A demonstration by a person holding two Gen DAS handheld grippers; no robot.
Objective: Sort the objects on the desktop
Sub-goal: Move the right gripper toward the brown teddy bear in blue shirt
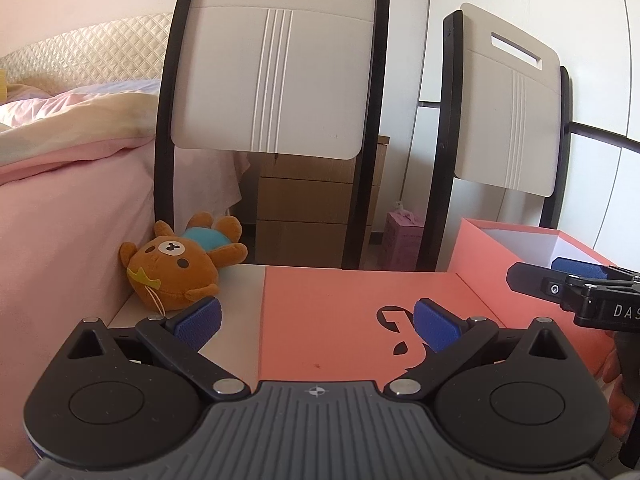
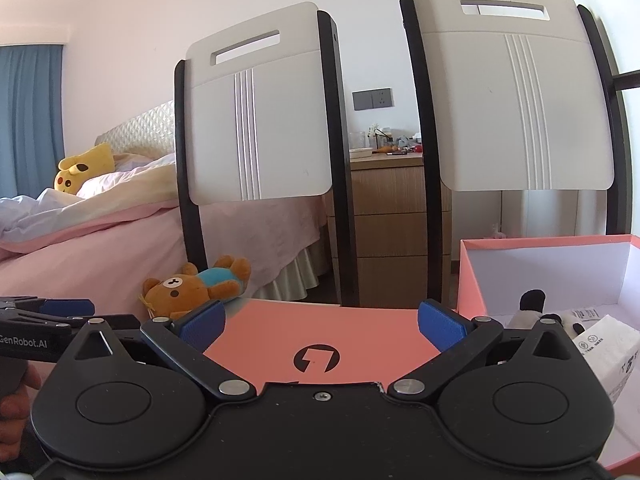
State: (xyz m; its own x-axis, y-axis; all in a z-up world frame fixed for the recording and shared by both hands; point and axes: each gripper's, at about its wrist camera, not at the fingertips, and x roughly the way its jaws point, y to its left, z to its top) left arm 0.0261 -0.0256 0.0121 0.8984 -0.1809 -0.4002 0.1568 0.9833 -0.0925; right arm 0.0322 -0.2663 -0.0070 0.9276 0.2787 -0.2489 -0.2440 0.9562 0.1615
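left wrist view: a bedroom with a pink-covered bed (image 1: 60, 184) and two white chair backs behind the counter (image 1: 236, 320), where a flat coral lid (image 1: 340, 312) lies beside the open coral box (image 1: 472, 248); the left gripper (image 1: 316, 326) hovers over the lid, jaws released and empty, and a brown plush bear (image 1: 180, 264) lies at the counter's far left corner. right wrist view: the right gripper (image 2: 320, 328) hangs over the same lid (image 2: 320, 320), jaws released and empty, the bear (image 2: 192, 288) lies beyond its left finger, and the box (image 2: 540, 242) at right holds a black-and-white plush toy (image 2: 532, 308) and a white packet (image 2: 612, 352).
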